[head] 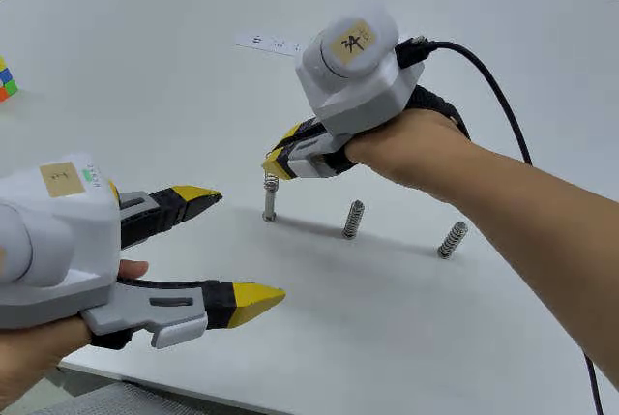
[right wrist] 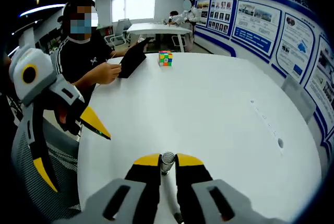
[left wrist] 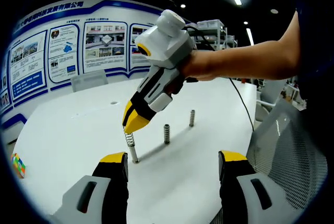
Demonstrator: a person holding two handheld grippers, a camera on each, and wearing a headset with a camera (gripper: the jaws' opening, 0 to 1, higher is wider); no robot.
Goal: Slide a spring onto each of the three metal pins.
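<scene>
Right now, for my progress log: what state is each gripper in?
Left gripper: open, holding nothing.
Right gripper: shut on a spring at the top of a metal pin.

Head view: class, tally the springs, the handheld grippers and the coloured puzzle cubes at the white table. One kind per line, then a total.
Springs: 3 (held spring, middle spring, end spring)
Grippers: 2 (left gripper, right gripper)
Puzzle cube: 1
Total: 6

White-grey hand-held grippers
The left gripper (head: 248,245) and right gripper (head: 273,167) have black jaws, yellow tips, tan labels (head: 355,42); a black cable (head: 493,86) leaves the right.
</scene>
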